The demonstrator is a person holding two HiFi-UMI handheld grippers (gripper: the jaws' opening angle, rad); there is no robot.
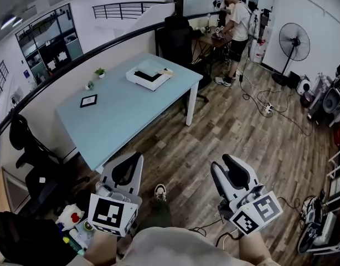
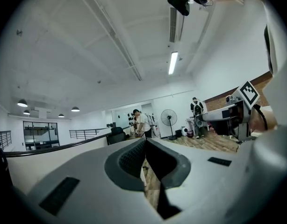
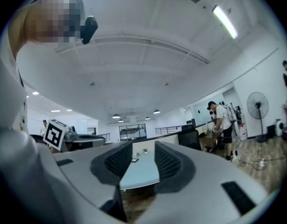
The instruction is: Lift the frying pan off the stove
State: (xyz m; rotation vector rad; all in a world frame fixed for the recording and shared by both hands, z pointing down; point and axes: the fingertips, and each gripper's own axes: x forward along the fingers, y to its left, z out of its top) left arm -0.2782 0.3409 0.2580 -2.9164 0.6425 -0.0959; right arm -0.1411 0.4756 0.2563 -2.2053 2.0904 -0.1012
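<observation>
Since my closed left gripper [image 1: 134, 160] and parted, empty right gripper [image 1: 225, 168] hover well short of the pale blue rectangular table [image 1: 125, 111], I'd approach it first.

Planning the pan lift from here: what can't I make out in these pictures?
- Frying pan, stove: none recognisable; the white box on the table is too small in the head view.
- Table in the right gripper view: mostly hidden behind the open right gripper.
- Left gripper view: the left gripper itself covers the lower half.

The white object [image 1: 149, 75] on the table [image 1: 120, 112] is too small to identify.
</observation>
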